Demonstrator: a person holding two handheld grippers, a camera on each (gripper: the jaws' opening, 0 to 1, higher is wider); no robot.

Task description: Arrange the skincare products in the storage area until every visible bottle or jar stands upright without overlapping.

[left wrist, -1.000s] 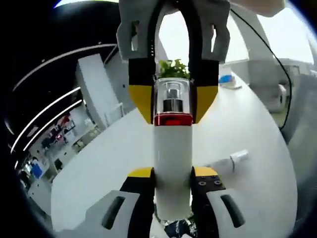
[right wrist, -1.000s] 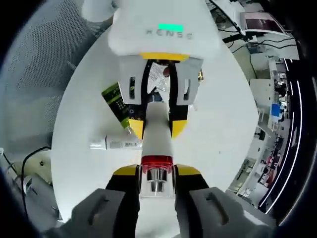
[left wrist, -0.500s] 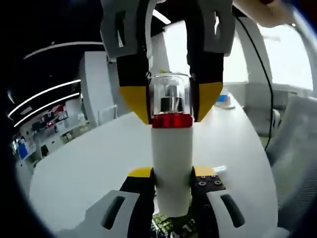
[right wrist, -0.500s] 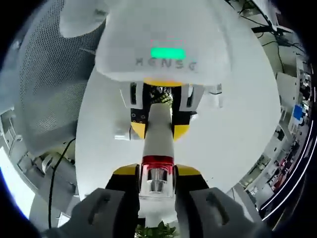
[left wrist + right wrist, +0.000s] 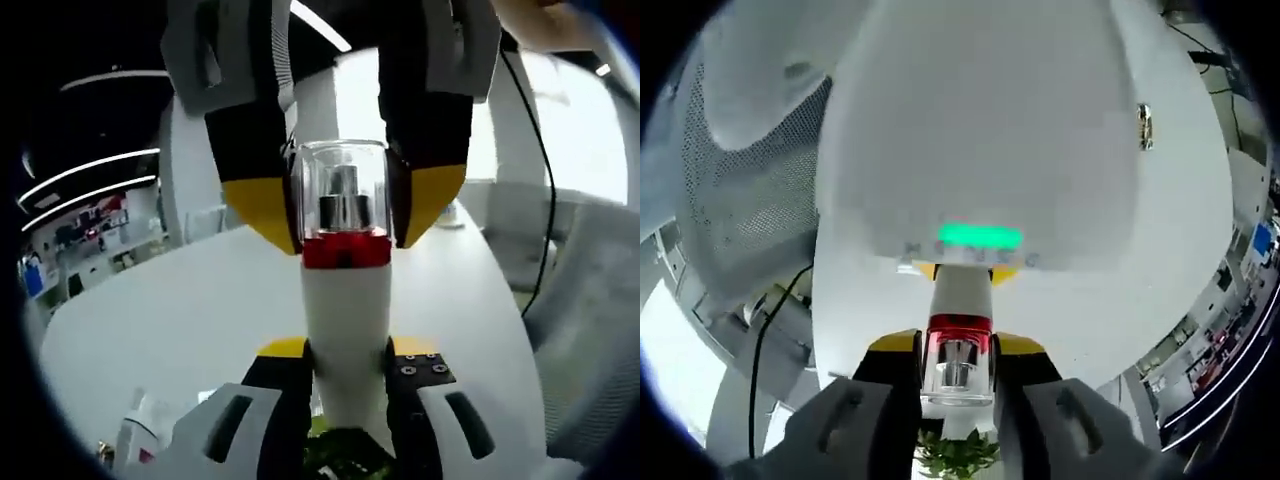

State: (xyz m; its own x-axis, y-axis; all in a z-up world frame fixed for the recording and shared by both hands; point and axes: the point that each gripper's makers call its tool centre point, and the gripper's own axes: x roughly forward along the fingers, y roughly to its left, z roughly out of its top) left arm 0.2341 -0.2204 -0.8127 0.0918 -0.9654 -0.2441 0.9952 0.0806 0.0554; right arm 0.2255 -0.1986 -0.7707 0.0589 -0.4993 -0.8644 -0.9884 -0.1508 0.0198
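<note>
Left gripper view: the white pump bottle (image 5: pixel 346 330) is clamped at its base by the left gripper (image 5: pixel 346 365), while the right gripper (image 5: pixel 345 200) pinches its clear cap (image 5: pixel 343 190). Both have drawn closer since, lifting it above the table (image 5: pixel 190 310) for standing upright.

Bottle (image 5: pixel 346 320) in my grip: white body, red collar, clear cap over silver pump. Jaw tips yellow on black. Table (image 5: pixel 190 310) white. Plant (image 5: pixel 955 455) green.
</note>
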